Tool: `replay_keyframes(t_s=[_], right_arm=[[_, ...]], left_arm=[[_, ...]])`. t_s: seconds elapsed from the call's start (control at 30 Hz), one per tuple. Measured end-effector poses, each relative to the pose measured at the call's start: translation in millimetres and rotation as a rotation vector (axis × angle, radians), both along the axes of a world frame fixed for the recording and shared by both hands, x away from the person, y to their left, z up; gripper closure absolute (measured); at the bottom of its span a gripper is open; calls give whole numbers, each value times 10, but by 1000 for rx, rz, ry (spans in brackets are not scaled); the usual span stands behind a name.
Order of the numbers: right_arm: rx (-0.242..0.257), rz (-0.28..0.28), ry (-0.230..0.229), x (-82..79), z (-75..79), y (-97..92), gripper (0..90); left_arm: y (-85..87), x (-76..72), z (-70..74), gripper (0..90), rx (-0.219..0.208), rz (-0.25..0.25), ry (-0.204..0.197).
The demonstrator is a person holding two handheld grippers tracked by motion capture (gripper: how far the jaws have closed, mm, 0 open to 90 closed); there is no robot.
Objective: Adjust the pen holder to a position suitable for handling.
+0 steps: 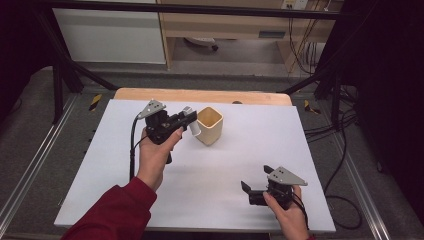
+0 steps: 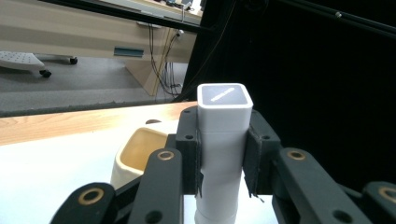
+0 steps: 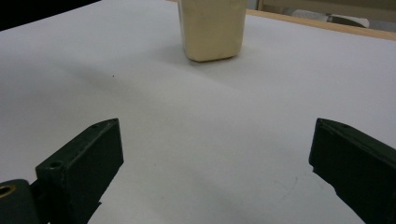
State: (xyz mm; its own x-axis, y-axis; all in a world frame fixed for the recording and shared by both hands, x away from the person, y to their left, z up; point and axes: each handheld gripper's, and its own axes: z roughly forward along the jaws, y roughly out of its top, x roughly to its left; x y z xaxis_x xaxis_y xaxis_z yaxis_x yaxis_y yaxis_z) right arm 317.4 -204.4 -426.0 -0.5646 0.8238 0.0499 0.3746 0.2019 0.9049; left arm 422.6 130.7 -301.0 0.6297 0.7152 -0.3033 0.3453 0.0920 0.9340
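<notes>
left tongs — clamping white tube | right tongs — agape | cup near

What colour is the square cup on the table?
Cream-yellow; the cup shows best in the high view.

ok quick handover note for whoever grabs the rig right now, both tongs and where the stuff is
Left tongs: shut on the white tube, held in the air just left of the cream cup.
Right tongs: open, holding nothing, low over the white table at its near right.
Done: tube picked up.
Left: likely putting the tube in the cup, which stands upright.
</notes>
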Motion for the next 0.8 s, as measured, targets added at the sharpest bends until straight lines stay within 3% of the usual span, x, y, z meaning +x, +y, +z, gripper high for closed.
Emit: replay_keyframes(t_s=[0.43, 0.8], right_arm=[[-1, 3, 11, 7, -13, 19, 31], [1, 3, 7, 1, -19, 10, 30]], left_arm=[[-91, 119, 231, 711, 40, 15, -48], [-132, 160, 226, 711, 56, 20, -49]])
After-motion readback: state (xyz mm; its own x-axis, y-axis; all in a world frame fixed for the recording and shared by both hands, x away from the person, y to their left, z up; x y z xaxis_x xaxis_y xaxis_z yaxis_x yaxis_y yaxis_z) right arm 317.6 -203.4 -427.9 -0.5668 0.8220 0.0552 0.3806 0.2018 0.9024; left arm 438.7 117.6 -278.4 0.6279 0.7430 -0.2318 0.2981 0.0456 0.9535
